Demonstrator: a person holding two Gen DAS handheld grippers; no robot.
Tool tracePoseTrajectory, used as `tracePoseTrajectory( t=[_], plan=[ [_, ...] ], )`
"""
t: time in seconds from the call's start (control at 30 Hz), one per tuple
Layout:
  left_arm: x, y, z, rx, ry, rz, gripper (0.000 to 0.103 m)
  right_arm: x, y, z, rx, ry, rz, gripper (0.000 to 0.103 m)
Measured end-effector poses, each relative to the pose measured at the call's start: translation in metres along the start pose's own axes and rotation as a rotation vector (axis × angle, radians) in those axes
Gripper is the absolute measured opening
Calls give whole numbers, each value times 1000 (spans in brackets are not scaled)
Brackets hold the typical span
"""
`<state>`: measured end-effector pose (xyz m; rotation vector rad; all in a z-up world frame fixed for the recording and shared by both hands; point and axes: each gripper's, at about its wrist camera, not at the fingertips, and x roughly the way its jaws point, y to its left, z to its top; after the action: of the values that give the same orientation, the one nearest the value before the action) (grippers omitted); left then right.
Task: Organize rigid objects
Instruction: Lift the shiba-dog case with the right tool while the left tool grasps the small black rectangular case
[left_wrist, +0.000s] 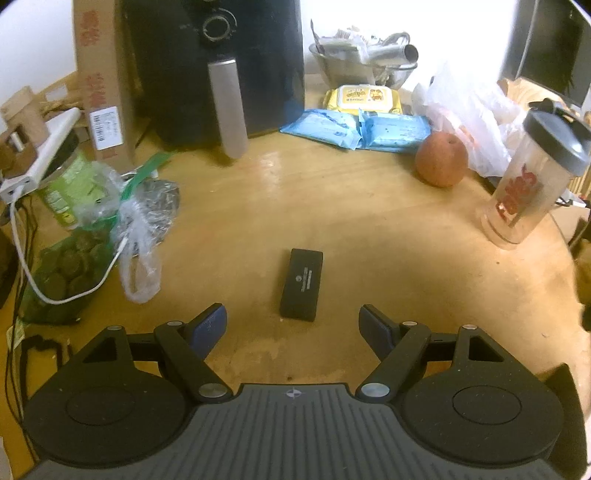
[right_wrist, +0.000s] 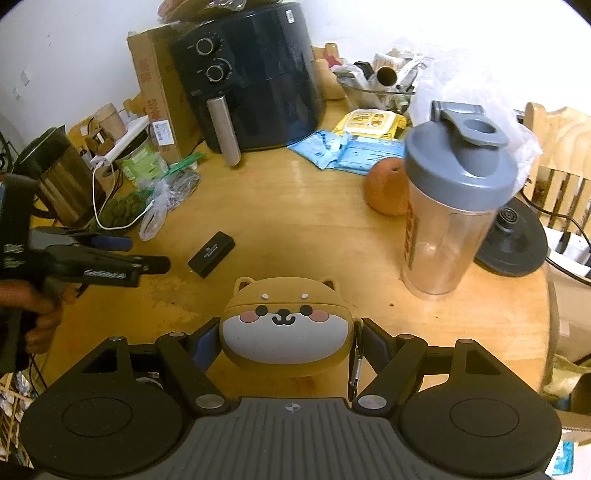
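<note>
A small black rectangular box (left_wrist: 302, 283) lies flat on the wooden table (left_wrist: 351, 206), just ahead of my left gripper (left_wrist: 293, 325), whose jaws stand open and empty on either side of its near end. In the right wrist view the same black box (right_wrist: 211, 254) lies to the left, with the left gripper (right_wrist: 144, 254) hovering beside it in a person's hand. My right gripper (right_wrist: 289, 338) is shut on a brown and white dog-face case (right_wrist: 286, 325) with a metal clip hanging at its right side. A clear shaker bottle (right_wrist: 448, 206) with a grey lid stands to the right.
A dark air fryer (left_wrist: 221, 66), a cardboard box (left_wrist: 101, 81) and a steel bowl (left_wrist: 364, 66) line the back. Blue and yellow wipe packs (left_wrist: 360, 118), an orange fruit (left_wrist: 441, 159) and plastic bags (left_wrist: 122, 221) ring the table. A kettle (right_wrist: 61, 177) stands left, its black base (right_wrist: 513, 240) right.
</note>
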<state>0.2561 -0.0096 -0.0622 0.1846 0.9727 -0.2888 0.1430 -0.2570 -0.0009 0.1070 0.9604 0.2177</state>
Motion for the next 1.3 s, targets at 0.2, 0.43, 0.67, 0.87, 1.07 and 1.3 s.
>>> tracePoseTrajectory(
  t=[0.2, 0.43, 0.67, 0.87, 1.07, 1.3],
  plan=[
    [33, 1, 16, 2, 29, -17, 79, -8, -10, -5, 57, -9, -20, 79],
    [70, 0, 27, 15, 79, -7, 72, -18, -14, -6, 90, -27, -38, 79],
    [92, -6, 28, 40, 121, 4, 57, -26, -17, -11, 120, -39, -55, 79],
    [94, -4, 27, 13, 166, -13, 31, -29, -19, -13, 138, -38, -54, 79],
    [74, -3, 34, -13, 141, -16, 31, -26, -19, -15, 139, -25, -51, 79],
    [43, -5, 38, -51, 114, -17, 31, -20, -15, -16, 136, -5, -42, 79]
  ],
)
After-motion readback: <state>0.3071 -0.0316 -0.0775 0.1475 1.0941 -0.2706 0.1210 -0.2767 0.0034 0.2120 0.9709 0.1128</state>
